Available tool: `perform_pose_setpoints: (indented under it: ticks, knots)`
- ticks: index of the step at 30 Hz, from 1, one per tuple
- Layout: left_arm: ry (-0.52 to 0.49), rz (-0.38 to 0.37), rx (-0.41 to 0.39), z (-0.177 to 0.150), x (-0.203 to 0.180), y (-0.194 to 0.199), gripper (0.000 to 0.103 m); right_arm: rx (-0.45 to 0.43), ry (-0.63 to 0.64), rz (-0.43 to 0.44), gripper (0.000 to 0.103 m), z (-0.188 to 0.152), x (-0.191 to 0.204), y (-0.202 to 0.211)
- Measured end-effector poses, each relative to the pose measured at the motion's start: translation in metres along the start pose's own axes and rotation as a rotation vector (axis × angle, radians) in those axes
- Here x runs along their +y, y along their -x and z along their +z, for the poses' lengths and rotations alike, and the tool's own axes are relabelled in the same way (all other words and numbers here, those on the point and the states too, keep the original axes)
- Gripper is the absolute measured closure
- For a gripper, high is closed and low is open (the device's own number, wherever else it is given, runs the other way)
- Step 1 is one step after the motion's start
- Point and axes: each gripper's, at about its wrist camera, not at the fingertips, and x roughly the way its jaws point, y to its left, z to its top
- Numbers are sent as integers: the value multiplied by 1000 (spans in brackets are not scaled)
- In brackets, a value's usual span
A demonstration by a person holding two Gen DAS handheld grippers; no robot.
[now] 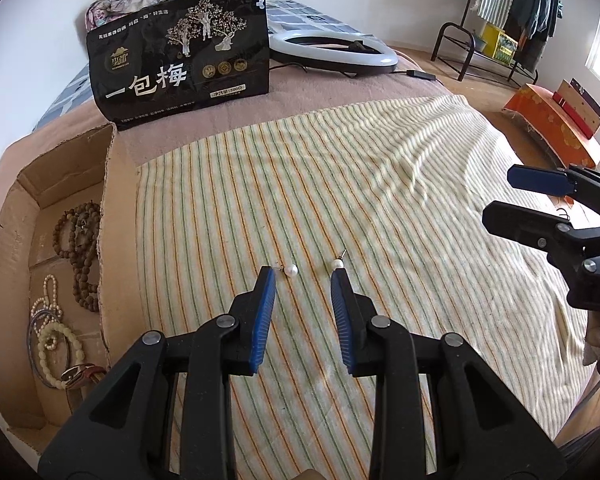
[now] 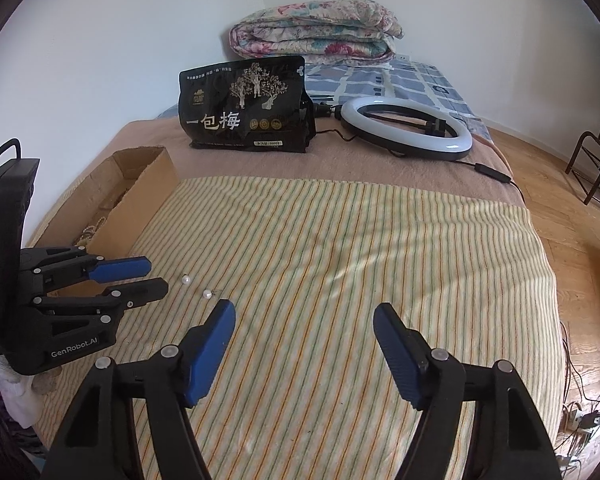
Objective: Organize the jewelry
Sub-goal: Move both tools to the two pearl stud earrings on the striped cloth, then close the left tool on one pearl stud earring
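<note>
The two pearl earrings [image 1: 292, 270] lie side by side on the bed's striped cloth [image 1: 380, 184] just ahead of the left gripper [image 1: 303, 280], parted and empty, which is nearer than the right gripper [image 2: 305, 316], also parted and empty.

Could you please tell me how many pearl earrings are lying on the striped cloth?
2: one pearl earring off the left gripper's left fingertip, the other at its right fingertip. None looks hidden.

Two pearl earrings [image 1: 292, 270] lie side by side on the cloth [image 1: 380, 184]; box [image 1: 108, 216] left, seemingly holding bracelets [image 1: 78, 240]
</note>
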Motion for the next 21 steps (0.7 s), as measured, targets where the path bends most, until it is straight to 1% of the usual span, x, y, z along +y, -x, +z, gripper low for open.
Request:
perform_pose_setpoints:
  ticks: [5,7,21]
  knots:
    - [4,-1,20,0,0,-10,75,24,11,14,36,-3,1,-10]
    - [14,-2,24,0,1,-13,75,35,15,19,40,-4,2,-15]
    - [15,10,40,3,5,-32,75,77,41,47,47,-7,11,-39]
